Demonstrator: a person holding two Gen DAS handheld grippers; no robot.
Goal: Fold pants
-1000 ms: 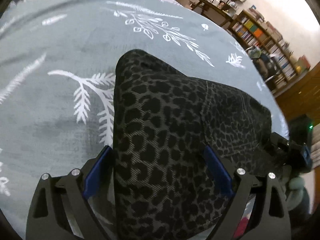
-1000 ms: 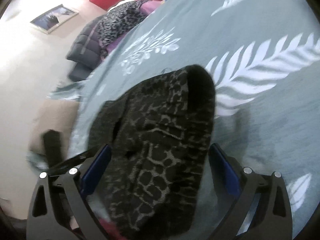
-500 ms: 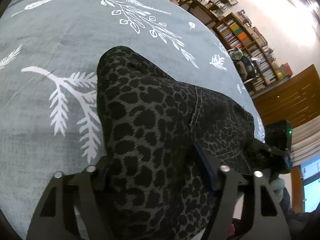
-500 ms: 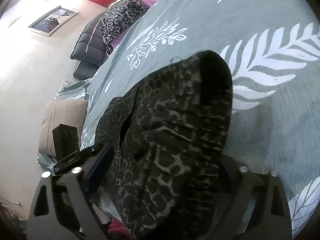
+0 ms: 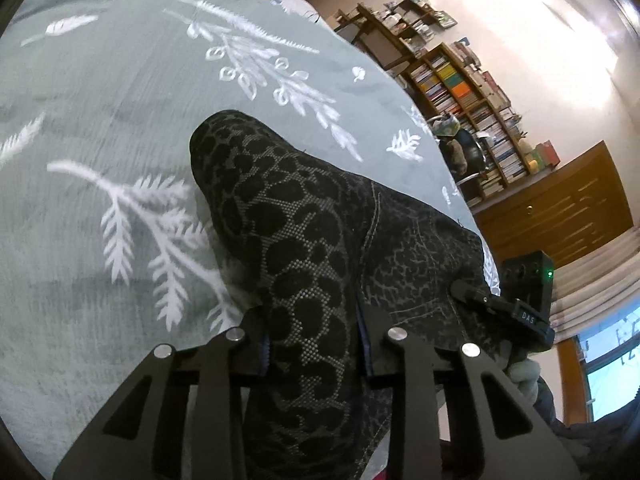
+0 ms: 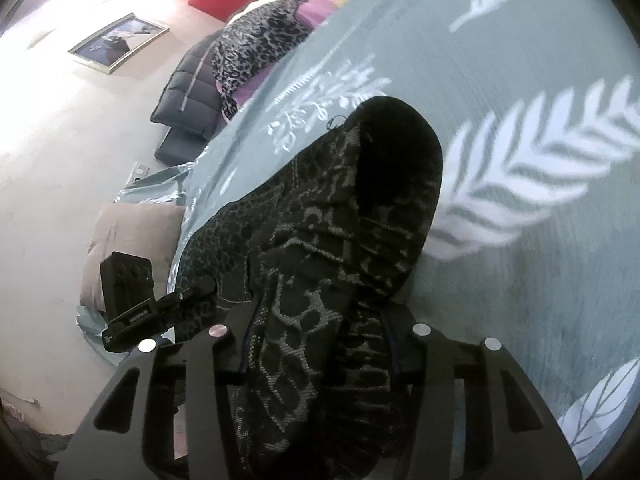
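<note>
We've got both grippers onto the pants (image 5: 304, 240) now, which lie bunched on the grey leaf-print bedspread (image 5: 100, 120) close to its near edge. Our left gripper (image 5: 314, 344) has just been closing, and its jaws now pinch a thick ridge of the leopard-print cloth. Over on the other side, our right gripper (image 6: 320, 344) has just been closing too, and it squeezes a gathered, ribbed part of the same pants (image 6: 340, 240), probably the waistband, though the folds make that hard to call. From the left view we can see the right one biting the far corner of the cloth, so the two grips sit at opposite ends of one edge. Here's where it could slip away from us, in our judgement: each jaw holds a fat roll of several layers, and if only the outer layer is truly caught, the inner ones may sag out when we lift and leave a crooked fold. The cloth between our hands is slack and humped, so an uneven pull could twist it. And we're working right at the edge of the bed, so a dropped end might slide off toward the floor. The pile of clothes (image 6: 260, 40) at the far end is well apart and no bother.
</note>
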